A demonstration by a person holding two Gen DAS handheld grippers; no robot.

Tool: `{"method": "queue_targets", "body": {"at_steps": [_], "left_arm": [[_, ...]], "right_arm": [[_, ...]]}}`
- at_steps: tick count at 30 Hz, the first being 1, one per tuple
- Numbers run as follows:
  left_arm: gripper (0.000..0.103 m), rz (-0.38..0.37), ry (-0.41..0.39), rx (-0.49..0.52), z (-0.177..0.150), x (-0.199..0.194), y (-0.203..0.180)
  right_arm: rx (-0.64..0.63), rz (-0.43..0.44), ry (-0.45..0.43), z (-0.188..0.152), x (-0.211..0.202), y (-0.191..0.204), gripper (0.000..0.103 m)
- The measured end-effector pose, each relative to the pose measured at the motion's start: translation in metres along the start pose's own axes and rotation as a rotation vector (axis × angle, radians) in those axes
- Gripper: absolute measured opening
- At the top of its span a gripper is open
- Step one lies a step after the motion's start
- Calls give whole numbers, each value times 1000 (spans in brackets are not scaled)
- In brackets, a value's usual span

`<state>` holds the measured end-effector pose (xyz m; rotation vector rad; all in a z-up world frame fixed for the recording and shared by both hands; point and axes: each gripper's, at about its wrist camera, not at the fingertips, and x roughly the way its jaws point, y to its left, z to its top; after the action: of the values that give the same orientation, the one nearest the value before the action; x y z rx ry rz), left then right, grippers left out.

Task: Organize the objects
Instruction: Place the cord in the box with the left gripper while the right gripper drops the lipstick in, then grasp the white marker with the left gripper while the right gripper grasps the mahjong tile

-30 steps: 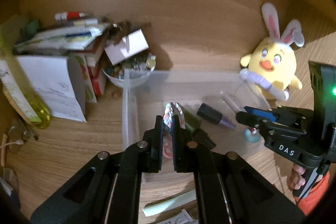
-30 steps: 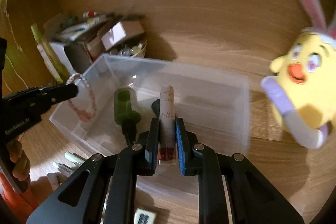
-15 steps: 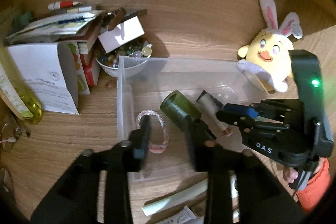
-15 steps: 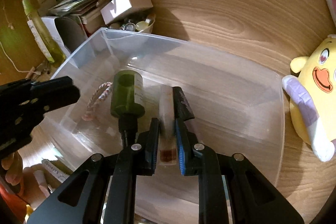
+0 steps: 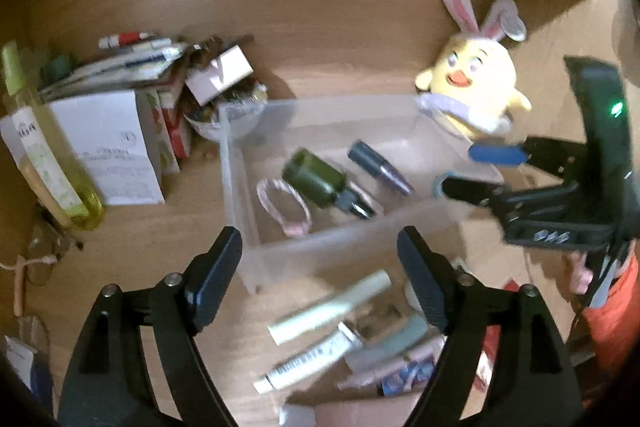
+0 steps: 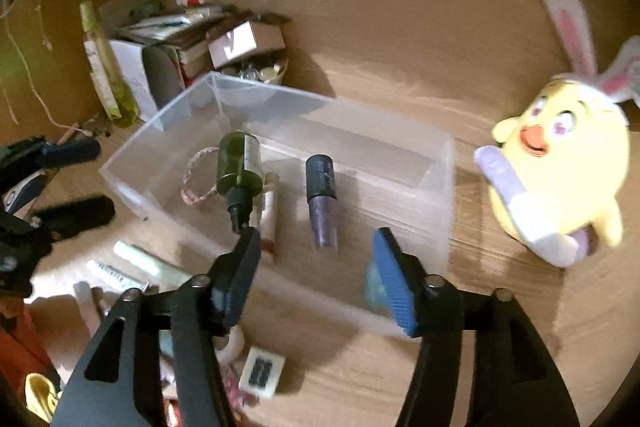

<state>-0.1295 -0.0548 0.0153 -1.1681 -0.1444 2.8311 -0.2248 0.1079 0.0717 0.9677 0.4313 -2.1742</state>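
A clear plastic bin (image 5: 340,247) (image 6: 436,163) stands on the wooden desk. In it lie a pink braided bracelet (image 5: 284,205) (image 6: 196,183), a dark green bottle (image 5: 320,181) (image 6: 240,167), a purple tube with a dark cap (image 5: 380,167) (image 6: 322,195) and a white tube with a red end (image 6: 270,215). My left gripper (image 5: 320,255) is open and empty, in front of the bin's near wall. My right gripper (image 6: 316,259) is open and empty above the bin's near wall; it also shows in the left wrist view (image 5: 468,167).
Several tubes (image 5: 328,311) (image 6: 148,263) lie on the desk in front of the bin. A yellow chick plush with rabbit ears (image 5: 472,95) (image 6: 560,155) sits right of the bin. Boxes, papers and a bowl of trinkets (image 5: 224,107) crowd the back left, with a tall yellow-green bottle (image 5: 44,151).
Both grippers have opened and drawn back from the bin. The bracelet left my left gripper and the white tube left my right gripper; both now lie in the bin.
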Motion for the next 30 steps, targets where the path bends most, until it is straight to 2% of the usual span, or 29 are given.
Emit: {"method": "queue_targets", "body": {"at_steps": [2,6,12,16,18,19,21,22,26,30], "left_arm": [[80,-19,29,17,-10,2,-3],[80,-23,81,49,-25,16,-7],[80,-48,181,41,-37,46,0],[79,-63,212,42,-40,57,3],[73,-62,220,47,-40,62,2],[66,-67,229,53,-41,65,1],[61,-56,223,68,-41,67,-2],[58,-53,221,73,-41,67,-3],[38,-48,205,94,-43,65,-6],[30,-46,191,128,-47,62,-13]], "right_arm": [[9,25,-7,-9,-11,0,65],[4,-2,-7,-31,-20,4,65],[34,20,79,-67,-5,6,65],[50,47,127,-79,8,7,65],[58,53,140,-82,15,7,63],[63,60,146,-82,18,6,61],[71,74,155,-82,23,6,47],[72,76,156,-82,24,7,46],[59,61,141,-81,25,10,23],[52,38,126,-83,23,10,23]]}}
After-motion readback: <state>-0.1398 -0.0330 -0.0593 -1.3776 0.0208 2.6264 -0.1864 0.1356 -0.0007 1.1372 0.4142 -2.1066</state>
